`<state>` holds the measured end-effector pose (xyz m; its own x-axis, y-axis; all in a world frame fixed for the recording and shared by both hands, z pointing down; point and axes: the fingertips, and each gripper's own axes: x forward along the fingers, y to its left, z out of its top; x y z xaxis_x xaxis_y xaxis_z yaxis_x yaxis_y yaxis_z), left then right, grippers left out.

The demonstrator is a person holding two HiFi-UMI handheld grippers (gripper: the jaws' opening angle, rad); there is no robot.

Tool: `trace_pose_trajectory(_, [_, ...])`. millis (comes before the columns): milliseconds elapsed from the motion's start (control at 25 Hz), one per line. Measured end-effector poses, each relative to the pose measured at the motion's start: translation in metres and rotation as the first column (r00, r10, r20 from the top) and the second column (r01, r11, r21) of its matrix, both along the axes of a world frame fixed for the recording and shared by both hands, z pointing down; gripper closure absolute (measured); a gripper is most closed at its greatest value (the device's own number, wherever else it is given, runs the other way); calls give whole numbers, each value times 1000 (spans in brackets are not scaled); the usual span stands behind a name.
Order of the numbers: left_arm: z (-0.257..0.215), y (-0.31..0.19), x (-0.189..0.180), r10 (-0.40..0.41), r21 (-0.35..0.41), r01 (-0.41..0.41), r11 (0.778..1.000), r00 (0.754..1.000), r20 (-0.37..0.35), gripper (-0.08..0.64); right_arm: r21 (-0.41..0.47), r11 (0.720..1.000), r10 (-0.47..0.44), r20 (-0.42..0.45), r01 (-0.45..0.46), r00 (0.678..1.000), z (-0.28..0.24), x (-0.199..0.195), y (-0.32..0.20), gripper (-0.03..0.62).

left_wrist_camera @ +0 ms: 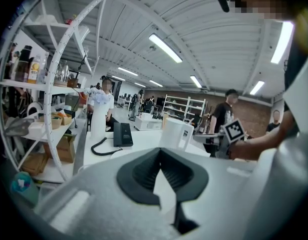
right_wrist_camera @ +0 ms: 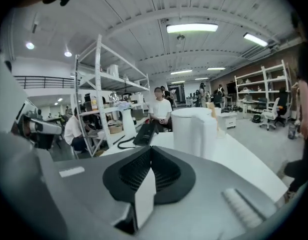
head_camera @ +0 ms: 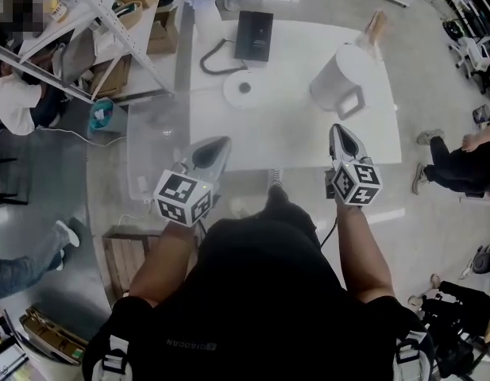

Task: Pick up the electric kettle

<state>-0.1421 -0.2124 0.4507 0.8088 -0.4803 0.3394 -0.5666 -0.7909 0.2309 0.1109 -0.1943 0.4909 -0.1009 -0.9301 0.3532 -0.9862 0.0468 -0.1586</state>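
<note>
White, untouched: yet to reach, grip, lift the electric kettle (head_camera: 337,82); left gripper (head_camera: 219,143), right gripper (head_camera: 341,130) closed, empty.

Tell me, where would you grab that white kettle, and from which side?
Probably the handle of the kettle, approached from the near side with the right gripper. The loop sticks out toward that gripper, while the round body looks too wide for its jaws.

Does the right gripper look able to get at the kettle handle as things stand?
Probably yes: the kettle turns its handle toward the right gripper, close ahead, with nothing between. Its jaws are shut and must open first.
</note>
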Motion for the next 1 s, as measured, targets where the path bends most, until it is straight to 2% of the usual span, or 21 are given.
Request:
trace_pose_trajectory(200, [-1,7,-5,0,6,0,1000,1000,-6,557,31,987,-158,38,156,987,-16,-65,2,588])
trace_pose_trajectory(360, [-3,13,-12,-4,7,4,1000,1000,-12,557,46,968,-250,34,248,968,-25,-99,9,588])
trace_pose_trajectory(560, [-3,23,-16,-7,10,7,1000,1000,-13,557,57,960,-276,40,274,960,-30,-114,17,588])
trace_pose_trajectory(1000, [-17,39,-14,-39,39,40,998,999,-19,557,70,939,-341,42,337,939,-43,-120,32,588])
